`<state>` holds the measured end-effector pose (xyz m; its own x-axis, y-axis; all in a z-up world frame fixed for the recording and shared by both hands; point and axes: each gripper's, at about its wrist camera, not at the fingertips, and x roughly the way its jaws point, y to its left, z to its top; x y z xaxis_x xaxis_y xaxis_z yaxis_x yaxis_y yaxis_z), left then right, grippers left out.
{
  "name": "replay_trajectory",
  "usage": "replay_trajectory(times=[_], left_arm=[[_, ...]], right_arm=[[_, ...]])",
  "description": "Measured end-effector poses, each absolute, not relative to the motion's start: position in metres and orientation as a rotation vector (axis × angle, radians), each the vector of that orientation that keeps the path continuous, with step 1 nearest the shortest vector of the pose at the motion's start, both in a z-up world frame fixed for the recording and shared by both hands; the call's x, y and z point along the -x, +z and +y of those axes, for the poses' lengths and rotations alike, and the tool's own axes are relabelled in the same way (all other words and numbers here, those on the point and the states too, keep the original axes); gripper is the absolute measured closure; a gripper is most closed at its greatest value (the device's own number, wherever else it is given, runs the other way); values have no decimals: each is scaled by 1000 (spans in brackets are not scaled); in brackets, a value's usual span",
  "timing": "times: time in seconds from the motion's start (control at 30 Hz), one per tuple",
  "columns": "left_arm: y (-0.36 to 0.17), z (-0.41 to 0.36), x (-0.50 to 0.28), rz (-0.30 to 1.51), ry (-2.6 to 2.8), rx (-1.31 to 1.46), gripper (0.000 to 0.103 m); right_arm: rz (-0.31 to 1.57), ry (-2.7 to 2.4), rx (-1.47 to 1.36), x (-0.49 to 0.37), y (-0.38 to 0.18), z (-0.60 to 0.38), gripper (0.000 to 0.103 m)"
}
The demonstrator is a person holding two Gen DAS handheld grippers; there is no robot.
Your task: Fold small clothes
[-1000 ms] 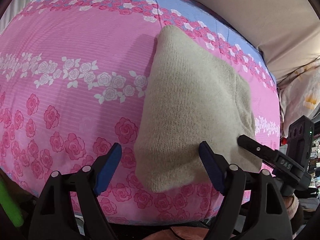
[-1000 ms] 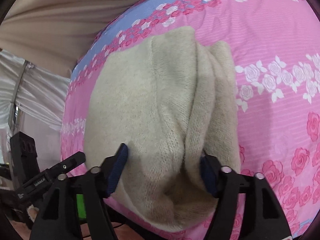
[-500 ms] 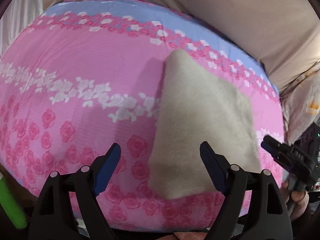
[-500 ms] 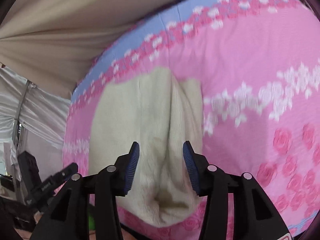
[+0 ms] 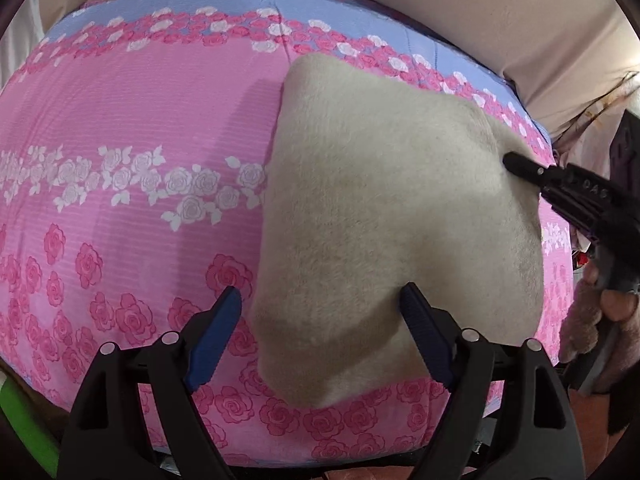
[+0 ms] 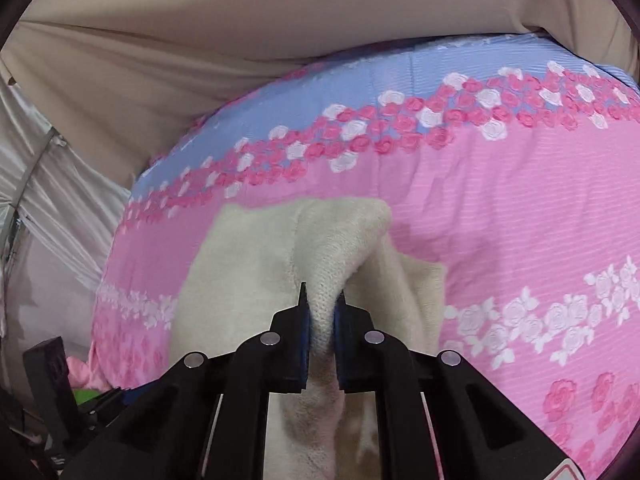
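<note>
Already pinched: cream knitted garment (image 6: pixel 320 264) on pink rose-print bedspread (image 5: pixel 120 120).
Right gripper (image 6: pixel 320 316) closing on a raised fold; left gripper (image 5: pixel 320 312) apart, straddling its near edge.

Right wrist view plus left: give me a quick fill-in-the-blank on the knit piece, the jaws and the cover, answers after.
1. The right gripper has its jaws closing on a pinched ridge of the ____ knit garment.
2. The left gripper has its jaws ____, pressing on nothing.
3. The garment lies on a bedcover printed with ____.
4. Along its far edge the bedcover carries a ____ band.

Missing words: beige; open; roses; blue
</note>
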<state>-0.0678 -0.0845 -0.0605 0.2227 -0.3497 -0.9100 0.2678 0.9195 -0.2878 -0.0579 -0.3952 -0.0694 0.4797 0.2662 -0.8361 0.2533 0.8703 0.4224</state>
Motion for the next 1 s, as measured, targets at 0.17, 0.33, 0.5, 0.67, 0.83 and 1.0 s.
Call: replay_trajectory(times=[0.17, 0.33, 0.5, 0.67, 0.83, 1.0], left_arm=[[-70, -84, 65, 1305, -425, 71, 21], [-63, -78, 54, 1293, -438, 137, 21], [-81, -68, 29, 1375, -424, 307, 17], [-107, -71, 8, 1483, -500, 377, 57], [-74, -61, 0, 1434, -534, 324, 58], [-85, -71, 6, 1440, -477, 207, 44]], right_arm=[[1121, -17, -625, 69, -86, -399, 79], [1100, -91, -629, 104, -69, -404, 45], [1161, -66, -745, 124, -101, -397, 44], [1118, -29, -799, 121, -100, -389, 78], [1042, -33, -721, 127, -60, -390, 86], [1155, -132, -773, 138, -107, -398, 69]])
